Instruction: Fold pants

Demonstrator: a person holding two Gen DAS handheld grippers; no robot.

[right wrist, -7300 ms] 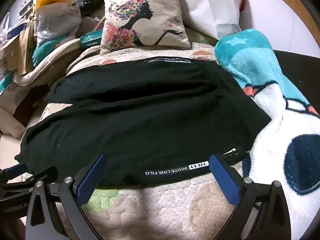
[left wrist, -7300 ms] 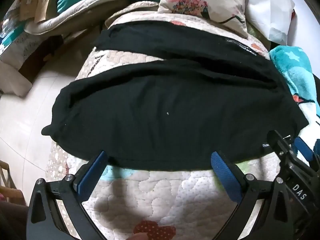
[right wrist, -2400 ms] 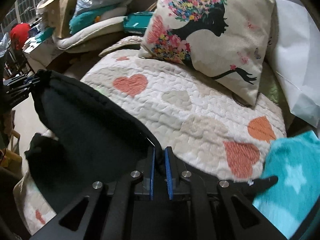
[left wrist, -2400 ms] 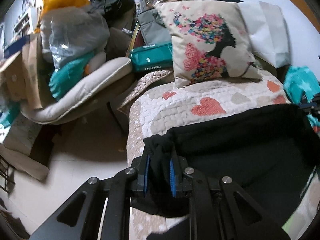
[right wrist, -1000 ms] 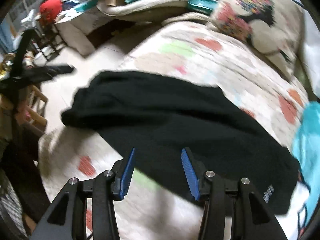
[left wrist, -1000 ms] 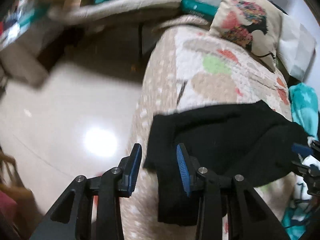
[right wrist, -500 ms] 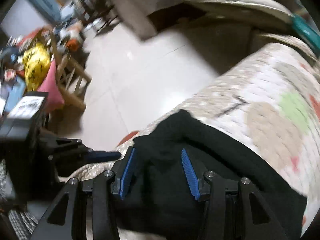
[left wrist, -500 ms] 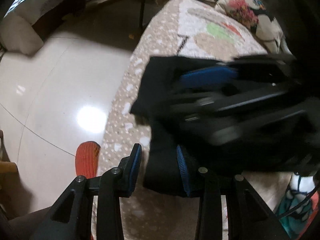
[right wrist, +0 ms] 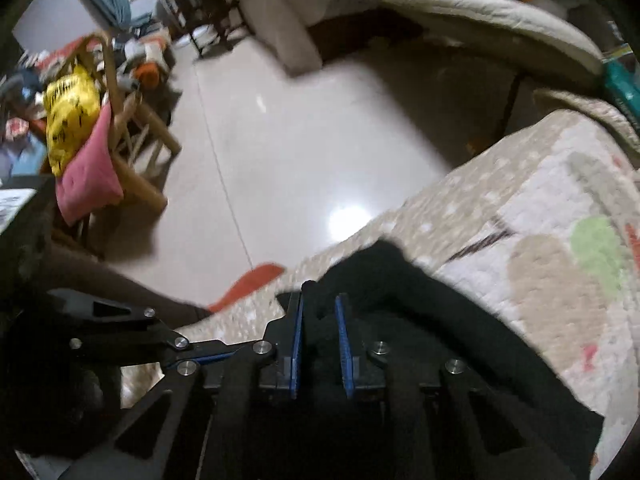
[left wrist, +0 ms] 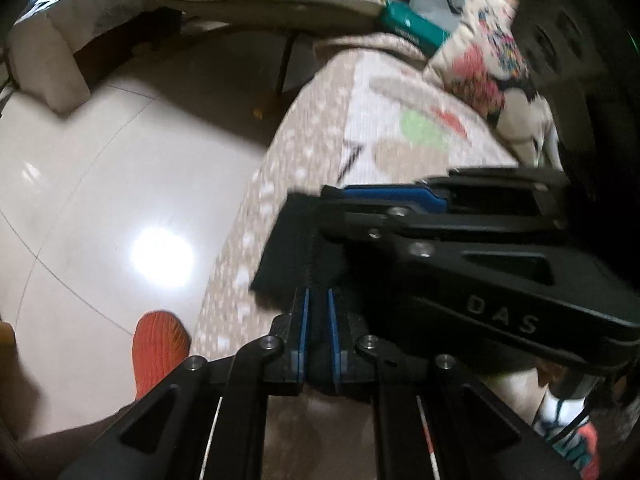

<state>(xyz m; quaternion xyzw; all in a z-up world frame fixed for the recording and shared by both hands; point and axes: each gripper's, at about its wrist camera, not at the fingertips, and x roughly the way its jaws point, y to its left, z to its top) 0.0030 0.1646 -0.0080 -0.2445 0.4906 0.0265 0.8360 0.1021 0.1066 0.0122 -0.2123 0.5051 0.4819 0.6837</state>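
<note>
The black pants (left wrist: 288, 248) lie as a compact bundle on the bed quilt (left wrist: 384, 112), and the left claw (left wrist: 318, 332) and right claw (right wrist: 320, 344) each pinch its near end, so another fold seems left.

The left gripper (left wrist: 318, 300) and right gripper (right wrist: 320, 308) are black angular frames with blue finger pads, silver screws, and "DAS" lettering.
</note>
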